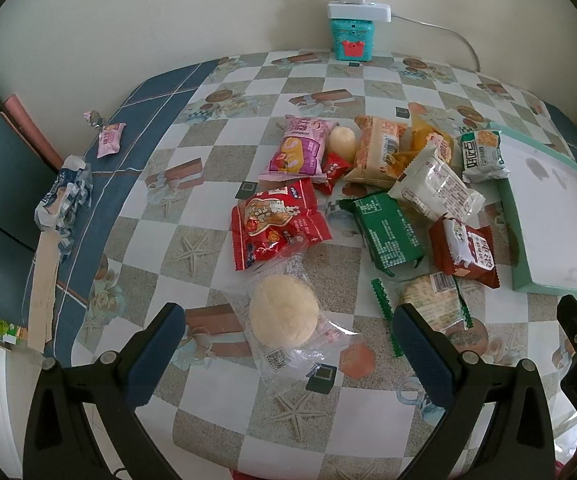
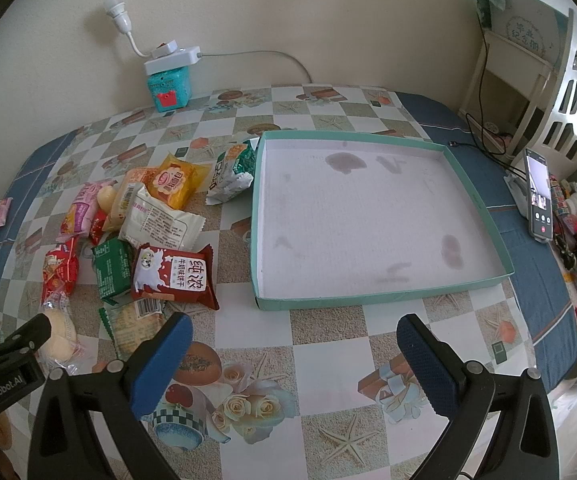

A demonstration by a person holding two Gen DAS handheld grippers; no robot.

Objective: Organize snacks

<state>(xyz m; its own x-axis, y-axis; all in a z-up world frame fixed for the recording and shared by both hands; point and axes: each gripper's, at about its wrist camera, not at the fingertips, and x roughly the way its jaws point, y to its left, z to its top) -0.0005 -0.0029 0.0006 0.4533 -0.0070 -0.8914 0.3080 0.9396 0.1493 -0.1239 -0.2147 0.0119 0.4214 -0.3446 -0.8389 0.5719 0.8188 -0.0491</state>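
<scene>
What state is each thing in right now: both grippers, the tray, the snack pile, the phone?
Left gripper: open, round clear-wrapped bun between its fingers, not gripped.
Right gripper: open, holding nothing.
Teal tray: empty, stained.
Snack pile: loose on the table beside the tray, none sorted.
Phone: propped upright, screen lit.

A table (image 2: pixel 328 344) covered by a checkered cloth with starfish and flower prints carries everything. A heap of wrapped snacks (image 1: pixel 368 192) lies on its left half, just beside a shallow teal box lid (image 2: pixel 484 200). A teal tin (image 1: pixel 351 42) stands by the wall, a pink candy packet (image 1: pixel 110 139) lies apart, and a phone (image 2: pixel 539 196) stands propped at the right edge.
</scene>
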